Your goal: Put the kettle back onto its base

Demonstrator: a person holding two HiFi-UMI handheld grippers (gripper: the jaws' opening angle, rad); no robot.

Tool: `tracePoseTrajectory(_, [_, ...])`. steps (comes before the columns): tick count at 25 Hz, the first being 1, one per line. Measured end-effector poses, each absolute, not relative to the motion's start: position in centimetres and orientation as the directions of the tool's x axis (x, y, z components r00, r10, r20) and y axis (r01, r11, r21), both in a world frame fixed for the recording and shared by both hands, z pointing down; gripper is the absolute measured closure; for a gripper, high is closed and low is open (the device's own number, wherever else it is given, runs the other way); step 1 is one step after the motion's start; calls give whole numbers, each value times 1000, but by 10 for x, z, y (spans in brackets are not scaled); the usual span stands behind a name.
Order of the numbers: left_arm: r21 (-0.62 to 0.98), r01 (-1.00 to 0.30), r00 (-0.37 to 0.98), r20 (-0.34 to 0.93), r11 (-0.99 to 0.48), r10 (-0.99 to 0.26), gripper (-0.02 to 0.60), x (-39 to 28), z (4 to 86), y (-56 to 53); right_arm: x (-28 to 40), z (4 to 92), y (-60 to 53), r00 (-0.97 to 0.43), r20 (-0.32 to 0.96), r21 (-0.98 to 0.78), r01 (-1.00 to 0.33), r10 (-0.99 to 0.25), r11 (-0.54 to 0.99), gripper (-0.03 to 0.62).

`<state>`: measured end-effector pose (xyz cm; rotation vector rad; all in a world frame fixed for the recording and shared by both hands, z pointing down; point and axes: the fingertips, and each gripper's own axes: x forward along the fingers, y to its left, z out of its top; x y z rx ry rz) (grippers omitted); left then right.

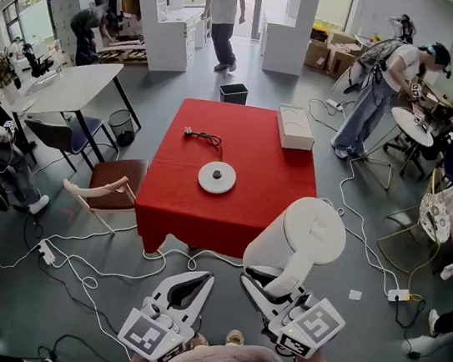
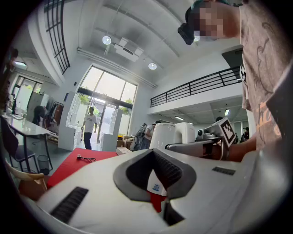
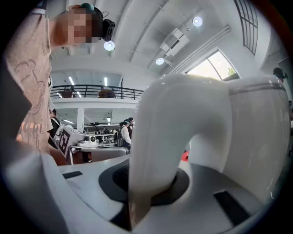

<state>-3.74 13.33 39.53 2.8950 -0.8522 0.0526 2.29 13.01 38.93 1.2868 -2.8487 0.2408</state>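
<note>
A white kettle (image 1: 306, 240) hangs in the air off the red table's (image 1: 231, 206) near right corner. My right gripper (image 1: 266, 286) is shut on its curved handle (image 3: 158, 183), and the body (image 3: 256, 132) fills the right of the right gripper view. The round white base (image 1: 216, 177) lies on the table's middle, and its black cord (image 1: 205, 138) trails behind it. My left gripper (image 1: 186, 290) is held low to the left of the kettle, shut with nothing in it. From the left gripper view the kettle (image 2: 173, 135) and right gripper (image 2: 215, 142) show to the right.
A white box (image 1: 295, 127) lies on the table's far right corner. A brown chair (image 1: 113, 182) stands at the table's left. Cables (image 1: 95, 270) snake over the floor in front. A black bin (image 1: 233, 93) sits behind the table. Several people stand around the room.
</note>
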Motion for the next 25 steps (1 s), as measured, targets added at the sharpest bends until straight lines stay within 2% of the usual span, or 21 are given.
tracePoseTrajectory(11, [116,-553,833,81,-825,-547,595,-28,394,127,34,389,125,-685,70,-167,-725,-725,669,526])
tracePoseTrajectory(17, [77,-580,814,18,-811,-581,595,-20,390,127,45,389,129,-715,62,-165,-695,-696,700,526])
tracePoseTrajectory(25, [76,-622,782,19,-779,-623,595,-14,397,124,53,396,124,-751,86,-144,-659,-655,738,526])
